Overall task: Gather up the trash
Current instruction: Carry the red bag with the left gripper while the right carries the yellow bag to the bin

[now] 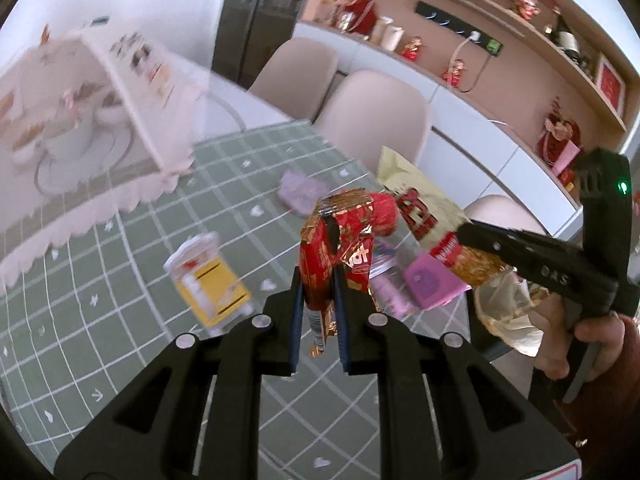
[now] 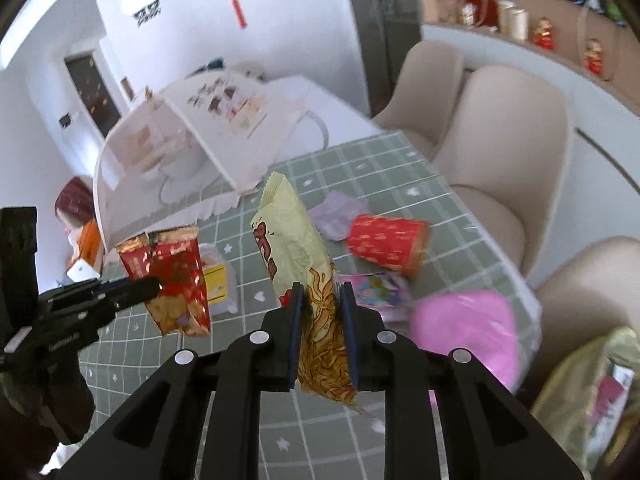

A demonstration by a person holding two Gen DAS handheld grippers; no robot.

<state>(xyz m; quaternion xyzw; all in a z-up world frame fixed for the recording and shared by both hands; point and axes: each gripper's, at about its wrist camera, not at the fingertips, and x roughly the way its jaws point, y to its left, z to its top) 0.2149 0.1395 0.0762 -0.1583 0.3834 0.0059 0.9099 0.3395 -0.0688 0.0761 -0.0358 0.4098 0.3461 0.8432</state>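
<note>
We hold two wrappers clear of the bench [image 2: 360, 168]. The left claw [image 1: 318, 304] is clamped on a red wrapper [image 1: 340, 248]; the right claw [image 2: 322, 320] on a yellow wrapper [image 2: 288, 232]. Uncollected: pink bag [image 2: 464, 320] at 3 o'clock, red cup [image 2: 386, 242] at 1 o'clock, yellow carton [image 1: 208, 280] at 10 o'clock.

- Red-and-gold foil wrapper [image 1: 340, 248], crumpled, hangs upright above the green checked table.
- Pale yellow noodle packet [image 2: 296, 240], long and creased, is tilted upward.
- Red paper cup [image 2: 386, 242] lies on its side.
- Pink bag [image 2: 464, 320] lies near the table's edge.
</note>
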